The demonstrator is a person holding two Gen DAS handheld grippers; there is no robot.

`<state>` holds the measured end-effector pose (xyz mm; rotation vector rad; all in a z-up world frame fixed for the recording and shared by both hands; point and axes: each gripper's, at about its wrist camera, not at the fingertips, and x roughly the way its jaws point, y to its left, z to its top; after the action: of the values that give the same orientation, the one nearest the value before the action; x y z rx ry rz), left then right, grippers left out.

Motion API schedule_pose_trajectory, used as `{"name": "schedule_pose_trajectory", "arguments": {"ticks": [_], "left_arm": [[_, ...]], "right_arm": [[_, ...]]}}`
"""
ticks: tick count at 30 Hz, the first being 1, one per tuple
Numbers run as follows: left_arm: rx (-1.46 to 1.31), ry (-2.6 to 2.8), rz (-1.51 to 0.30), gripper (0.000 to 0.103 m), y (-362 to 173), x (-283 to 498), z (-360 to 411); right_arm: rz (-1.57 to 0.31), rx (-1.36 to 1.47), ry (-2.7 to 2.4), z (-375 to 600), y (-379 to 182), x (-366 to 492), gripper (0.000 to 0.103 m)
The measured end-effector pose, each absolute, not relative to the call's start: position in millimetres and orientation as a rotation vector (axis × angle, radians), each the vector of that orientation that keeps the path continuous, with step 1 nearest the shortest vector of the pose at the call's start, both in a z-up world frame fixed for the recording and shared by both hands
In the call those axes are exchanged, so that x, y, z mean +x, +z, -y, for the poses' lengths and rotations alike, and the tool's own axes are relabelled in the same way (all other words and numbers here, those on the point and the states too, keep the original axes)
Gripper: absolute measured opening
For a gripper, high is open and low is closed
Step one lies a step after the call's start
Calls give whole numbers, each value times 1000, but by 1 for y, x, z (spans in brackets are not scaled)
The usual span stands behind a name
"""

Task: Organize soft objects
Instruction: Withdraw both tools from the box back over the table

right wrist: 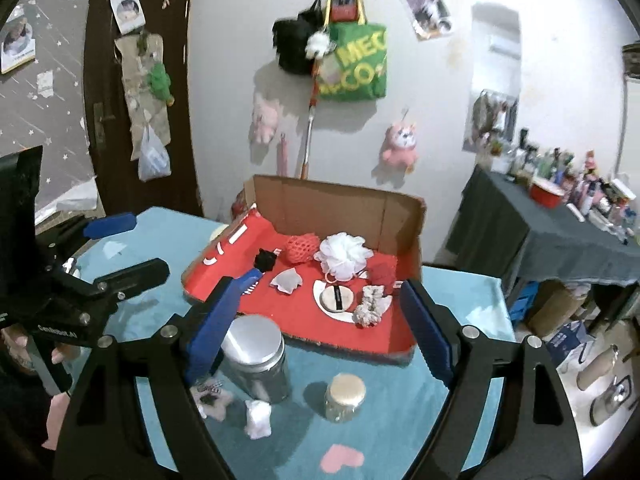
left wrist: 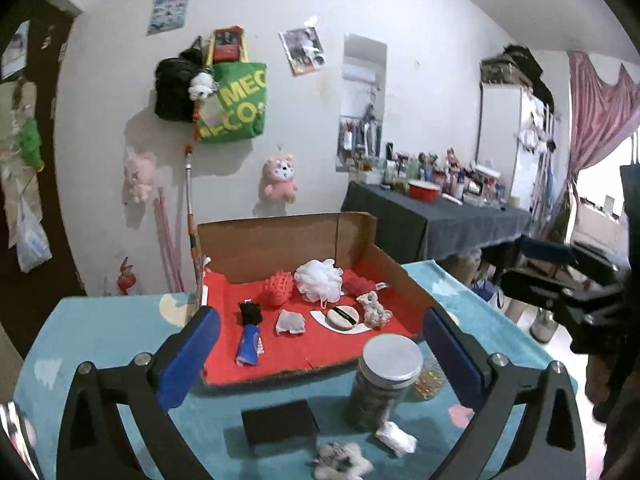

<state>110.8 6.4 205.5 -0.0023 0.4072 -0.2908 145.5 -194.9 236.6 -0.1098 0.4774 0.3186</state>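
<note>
A cardboard box [left wrist: 280, 240] with a red floor [right wrist: 304, 312] holds soft things: a white mesh pouf [left wrist: 319, 280] [right wrist: 343, 256], a red spiky ball [left wrist: 277, 289] [right wrist: 302, 249], a black-haired doll [left wrist: 250, 332], a grey cloth [left wrist: 290, 323], a round puff [left wrist: 342, 317] [right wrist: 337, 299] and a beige scrunchie [left wrist: 374, 308] [right wrist: 370, 306]. On the table nearer me lie a white fluffy star [left wrist: 340, 460] [right wrist: 210, 396] and a small white soft piece [left wrist: 396, 438] [right wrist: 258, 418]. My left gripper [left wrist: 320, 356] is open and empty before the box. My right gripper [right wrist: 320, 328] is open and empty.
A tall jar with a silver lid [left wrist: 382, 380] [right wrist: 258, 356], a small jar [right wrist: 345, 396] and a black box [left wrist: 280, 420] stand on the teal tablecloth [left wrist: 100, 340]. A dark side table with bottles [left wrist: 432, 216] is at the right.
</note>
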Motion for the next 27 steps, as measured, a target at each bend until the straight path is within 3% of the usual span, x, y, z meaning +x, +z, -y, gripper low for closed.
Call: {"name": "schedule_pose_trajectory", "arguments": {"ticks": [2,6,18,27], "left_arm": [[-14,-273,-384,103,200,96,-6],[-33,-254,-360,103,188,74,-4],[-14,-194,-317,103,146,25,4],[-11,-183,-387,103,112,25,7]], "right_arm": [[-434,-103,297,198,233,126,84],[-358,-113,234,200,219,88,94],[-318,-84,134,200,167,35,94],[-353,-42,101,206,128,30,94]]}}
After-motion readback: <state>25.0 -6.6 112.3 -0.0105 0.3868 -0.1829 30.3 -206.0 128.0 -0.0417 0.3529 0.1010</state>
